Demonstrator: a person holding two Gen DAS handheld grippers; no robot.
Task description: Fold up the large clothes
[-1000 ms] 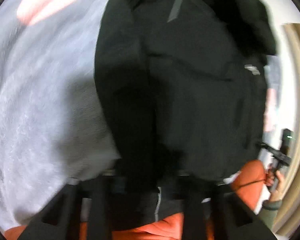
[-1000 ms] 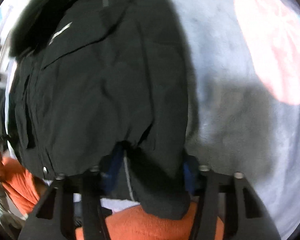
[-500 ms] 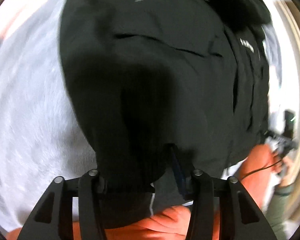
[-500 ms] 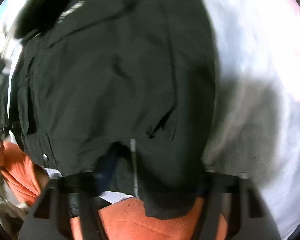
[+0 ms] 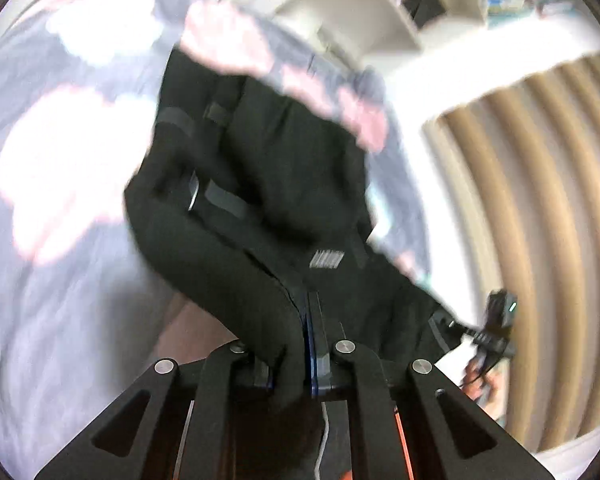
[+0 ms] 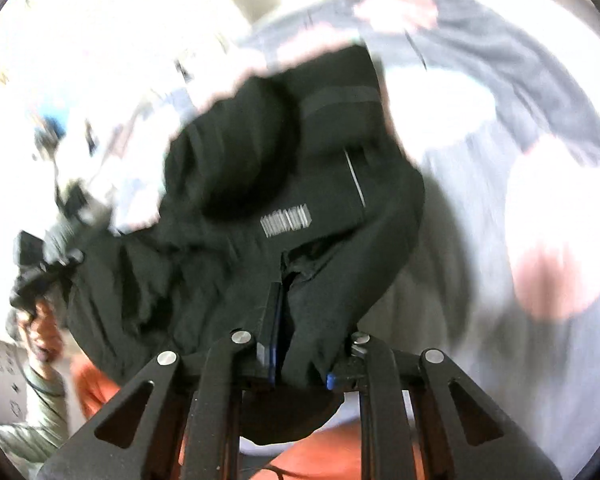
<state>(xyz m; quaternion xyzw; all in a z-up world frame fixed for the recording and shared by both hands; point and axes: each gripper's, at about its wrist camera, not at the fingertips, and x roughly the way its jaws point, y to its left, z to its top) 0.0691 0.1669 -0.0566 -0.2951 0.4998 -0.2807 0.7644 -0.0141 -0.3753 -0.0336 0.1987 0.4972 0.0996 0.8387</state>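
While both grippers clamp jacket hem | left gripper [image 5: 300,344] and right gripper [image 6: 296,344] jaws just closed on black jacket [image 5: 268,168] | advice: raise evenly, keep hem taut over grey bedspread [image 5: 60,280].

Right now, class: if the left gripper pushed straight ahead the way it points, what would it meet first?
The black jacket. The left gripper is already shut on its fabric, and the jacket's body fills the line ahead. Beyond that lies the grey-and-pink blanket, though blur makes depth uncertain.
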